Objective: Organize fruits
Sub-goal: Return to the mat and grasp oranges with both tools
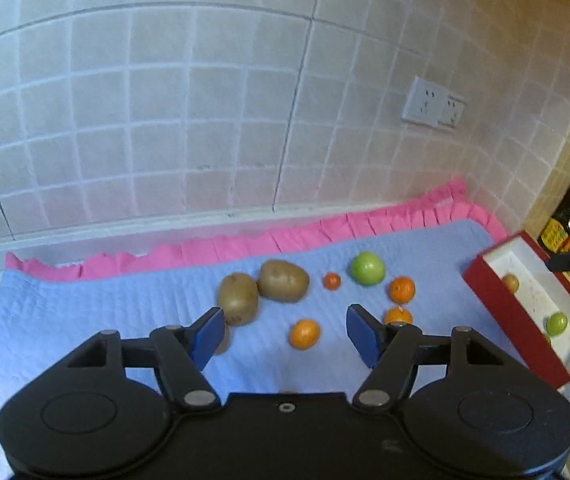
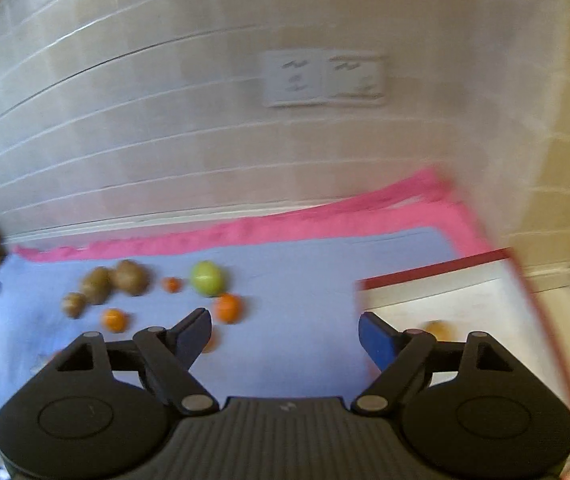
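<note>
The left gripper [image 1: 285,330] and right gripper [image 2: 283,334] both gape wide, holding nothing. The small orange [image 1: 304,333] at frame middle looks round, light, slippery; pinch its sides.

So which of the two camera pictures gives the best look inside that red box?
The left wrist view. There the red box is sharp, its white inside showing a green fruit and a brownish one. The right wrist view is motion-blurred, and its gripper hides part of the box.

right gripper [image 2: 285,334] hangs wide open over the blue mat [image 2: 297,280]; a green apple [image 2: 206,277], oranges and kiwis lie left, the red box [image 2: 437,270] right.
</note>
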Demonstrator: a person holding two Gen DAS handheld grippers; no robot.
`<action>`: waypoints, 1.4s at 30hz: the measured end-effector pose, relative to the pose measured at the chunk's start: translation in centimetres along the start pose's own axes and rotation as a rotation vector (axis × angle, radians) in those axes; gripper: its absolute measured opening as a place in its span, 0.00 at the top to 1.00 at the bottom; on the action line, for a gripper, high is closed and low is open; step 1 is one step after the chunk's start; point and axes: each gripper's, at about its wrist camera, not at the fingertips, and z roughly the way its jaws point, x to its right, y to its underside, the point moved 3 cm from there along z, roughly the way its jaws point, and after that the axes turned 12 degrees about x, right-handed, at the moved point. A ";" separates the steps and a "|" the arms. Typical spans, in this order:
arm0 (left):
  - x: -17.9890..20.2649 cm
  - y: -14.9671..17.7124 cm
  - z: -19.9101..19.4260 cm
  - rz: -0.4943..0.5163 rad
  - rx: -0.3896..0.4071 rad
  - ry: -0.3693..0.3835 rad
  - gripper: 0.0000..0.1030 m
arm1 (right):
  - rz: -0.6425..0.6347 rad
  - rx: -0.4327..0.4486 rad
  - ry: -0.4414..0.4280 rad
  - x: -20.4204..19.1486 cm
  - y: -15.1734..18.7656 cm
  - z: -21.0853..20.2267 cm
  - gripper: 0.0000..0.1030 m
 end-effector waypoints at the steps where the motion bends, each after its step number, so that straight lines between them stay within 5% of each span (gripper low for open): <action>1: 0.0 0.3 0.4 0.003 -0.011 0.010 0.23 | 0.038 -0.020 -0.039 -0.5 0.2 1.1 0.13; 3: 0.0 0.8 1.5 0.008 -0.040 0.035 0.23 | 0.155 -0.075 -0.129 -1.3 0.9 3.5 0.05; 6: -0.1 1.7 4.1 0.008 -0.097 0.060 0.23 | 0.329 -0.180 -0.220 -2.4 3.2 7.8 0.06; 10: 0.1 3.3 8.0 0.051 -0.182 0.053 0.23 | 0.298 -0.228 -0.089 -3.8 5.9 12.4 0.18; 13: 0.4 4.5 10.6 0.106 -0.235 0.062 0.23 | 0.308 -0.251 -0.103 -4.8 7.2 14.5 0.29; 21: 0.9 6.3 16.0 0.139 -0.339 0.156 0.23 | 0.211 -0.233 0.012 -5.7 8.2 17.5 0.29; 24: 0.6 6.5 17.2 0.111 -0.350 0.161 0.26 | 0.176 -0.226 0.045 -6.0 8.2 18.5 0.29; 28: 0.8 6.6 18.0 0.111 -0.356 0.181 0.43 | 0.173 -0.241 0.047 -6.1 8.5 19.4 0.37; 29: 0.9 6.6 18.1 0.119 -0.355 0.182 0.48 | 0.171 -0.239 0.053 -6.1 8.5 19.6 0.37; 30: 1.1 6.6 18.3 0.132 -0.350 0.180 0.63 | 0.170 -0.234 0.057 -6.2 8.5 19.7 0.37; 32: 1.2 6.6 18.2 0.145 -0.340 0.176 0.62 | 0.168 -0.223 0.068 -6.2 8.5 19.9 0.41; 35: 1.1 6.6 18.1 0.139 -0.331 0.173 0.63 | 0.143 -0.218 0.075 -6.4 8.4 20.0 0.58; 42: 1.7 5.1 16.5 0.147 -0.276 0.191 0.63 | 0.214 -0.198 0.046 -5.9 7.9 18.1 0.59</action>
